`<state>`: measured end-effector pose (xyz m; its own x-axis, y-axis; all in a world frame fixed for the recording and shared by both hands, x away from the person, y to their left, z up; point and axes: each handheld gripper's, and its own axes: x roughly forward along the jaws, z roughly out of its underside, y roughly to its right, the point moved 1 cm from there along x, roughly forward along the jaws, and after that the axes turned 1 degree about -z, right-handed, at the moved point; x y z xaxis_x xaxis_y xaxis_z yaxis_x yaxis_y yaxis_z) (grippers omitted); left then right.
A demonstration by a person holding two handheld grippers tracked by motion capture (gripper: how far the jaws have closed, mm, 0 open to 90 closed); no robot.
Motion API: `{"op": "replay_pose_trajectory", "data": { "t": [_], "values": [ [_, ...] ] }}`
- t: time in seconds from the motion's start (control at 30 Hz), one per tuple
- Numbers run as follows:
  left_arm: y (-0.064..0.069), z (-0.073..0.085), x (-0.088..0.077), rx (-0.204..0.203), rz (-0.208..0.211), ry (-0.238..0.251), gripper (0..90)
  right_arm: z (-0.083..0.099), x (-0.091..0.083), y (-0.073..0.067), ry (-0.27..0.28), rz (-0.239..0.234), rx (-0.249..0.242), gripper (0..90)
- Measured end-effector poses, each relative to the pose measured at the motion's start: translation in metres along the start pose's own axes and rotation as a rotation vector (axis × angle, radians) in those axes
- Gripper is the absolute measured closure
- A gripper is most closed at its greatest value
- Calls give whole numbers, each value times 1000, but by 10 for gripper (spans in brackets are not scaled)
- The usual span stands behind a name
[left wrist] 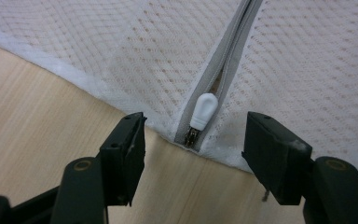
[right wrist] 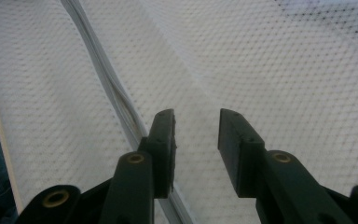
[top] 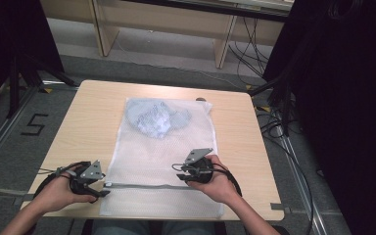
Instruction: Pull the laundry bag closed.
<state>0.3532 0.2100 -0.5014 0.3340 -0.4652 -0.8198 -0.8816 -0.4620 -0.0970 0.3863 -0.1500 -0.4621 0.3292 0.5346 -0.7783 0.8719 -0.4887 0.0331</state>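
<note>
A white mesh laundry bag (top: 164,152) lies flat on the table with a pale blue garment (top: 154,117) inside its far end. A grey zipper (top: 147,185) runs across the bag's near end. My left gripper (top: 103,188) is at the zipper's left end. In the left gripper view it (left wrist: 196,116) is open, with the white zipper pull (left wrist: 203,111) lying between its jaws, untouched. My right gripper (top: 181,172) hovers over the mesh just beyond the zipper. It (right wrist: 196,116) is open with nothing in the gap, and the zipper (right wrist: 107,79) runs along its left jaw.
The wooden table (top: 93,112) has bare wood on both sides of the bag. A small dark object (top: 201,99) sits at the bag's far right corner. Black stands and cables surround the table on the floor.
</note>
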Motion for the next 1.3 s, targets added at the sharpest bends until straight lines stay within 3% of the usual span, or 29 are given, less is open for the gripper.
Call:
{"op": "replay_pose_trajectory", "data": {
  "t": [0.13,0.2,0.23,0.27,0.3,0.33,0.37,0.43,0.57,0.6,0.63,0.67,0.8,0.83,0.9,0.93,1.0,1.03,1.07,1.1,1.2,1.3],
  "values": [
    [-5,-1,0,-12,14,9,417,-9,6,-3,12,-25,-13,670],
    [-6,-2,-1,6,32,-1,420,-11,6,-5,16,-37,-1,669],
    [-3,-2,0,-19,38,24,418,-15,9,-6,24,-44,0,667],
    [-3,-2,0,-19,38,24,414,-15,9,-6,24,-44,0,667],
    [-2,-2,0,-11,45,26,414,-16,9,-7,28,-47,0,666],
    [-2,-3,-1,29,35,14,389,-21,10,-9,21,-59,-19,665],
    [-1,-3,0,13,33,34,384,-23,11,-11,28,-61,-1,664],
    [-1,-2,0,22,30,39,369,-27,13,-13,32,-77,-14,664],
    [-1,1,-2,28,34,26,348,-32,14,-15,42,-105,-18,664],
    [-1,2,-2,21,37,28,334,-32,17,-16,73,-103,-7,664],
    [-1,3,-1,15,42,31,314,-32,16,-15,47,-110,-10,664],
    [-3,3,-3,39,46,8,292,-31,17,-14,61,-114,0,663],
    [-3,3,-1,38,49,27,276,-29,17,-11,49,-117,10,655],
    [-1,3,1,15,43,52,273,-29,17,-11,51,-115,12,653],
    [-1,3,1,21,41,52,272,-29,17,-11,51,-118,15,650],
    [-2,3,0,49,44,37,273,-29,17,-11,49,-122,16,649],
    [-2,3,0,64,47,33,275,-30,17,-11,44,-116,11,648],
    [0,4,1,48,50,51,277,-31,18,-12,56,-112,13,646],
    [-1,4,1,81,51,28,281,-33,18,-13,54,-114,4,643],
    [2,4,3,48,52,52,283,-33,18,-14,57,-118,11,642],
    [2,4,2,50,58,52,300,-34,19,-14,63,-117,-4,639],
    [-1,4,2,67,55,14,336,-34,19,-13,64,-131,1,636]
  ]
}}
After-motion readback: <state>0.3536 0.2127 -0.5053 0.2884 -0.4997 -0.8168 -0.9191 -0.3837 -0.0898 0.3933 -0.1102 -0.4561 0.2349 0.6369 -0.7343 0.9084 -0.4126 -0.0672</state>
